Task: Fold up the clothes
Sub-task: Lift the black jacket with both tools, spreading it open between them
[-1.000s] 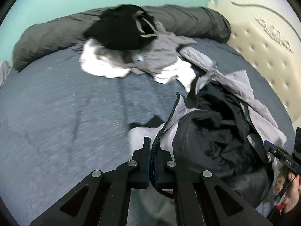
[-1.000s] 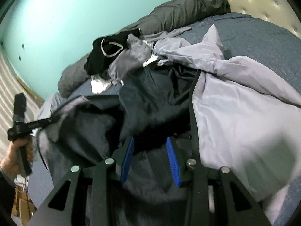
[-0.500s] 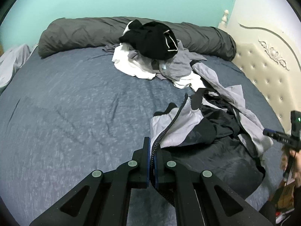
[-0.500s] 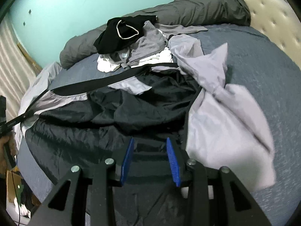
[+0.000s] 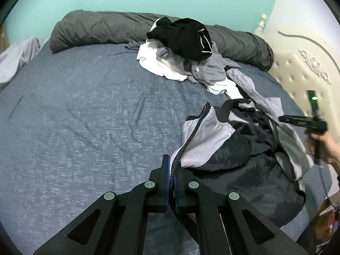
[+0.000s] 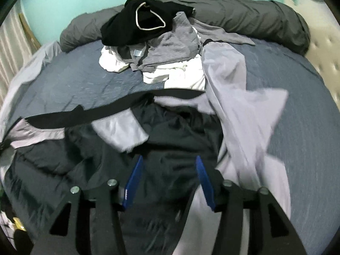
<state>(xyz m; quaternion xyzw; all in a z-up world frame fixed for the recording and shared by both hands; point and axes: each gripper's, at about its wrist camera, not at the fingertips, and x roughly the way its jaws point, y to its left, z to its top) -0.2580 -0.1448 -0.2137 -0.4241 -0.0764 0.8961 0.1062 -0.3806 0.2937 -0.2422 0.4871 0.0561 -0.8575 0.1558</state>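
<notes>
A dark and light-grey jacket (image 5: 238, 148) lies crumpled on the blue-grey bed, also spread out in the right wrist view (image 6: 170, 140). My left gripper (image 5: 172, 165) is shut on its black ribbed edge (image 5: 191, 136), holding it just above the bed. My right gripper (image 6: 167, 165) is open over the dark lining, holding nothing; it shows at the right of the left wrist view (image 5: 301, 122). A black band (image 6: 106, 110) of the jacket stretches to the left.
A pile of black, grey and white clothes (image 5: 187, 48) lies at the back of the bed (image 5: 85, 116), also in the right wrist view (image 6: 153, 42). A dark grey rolled duvet (image 5: 102, 27) lies behind it. A cream tufted headboard (image 5: 303, 74) stands at the right.
My left gripper has pulled the jacket's ribbed edge back and to the left, stretching the garment out. My right gripper has opened wider and drawn back over the lining.
</notes>
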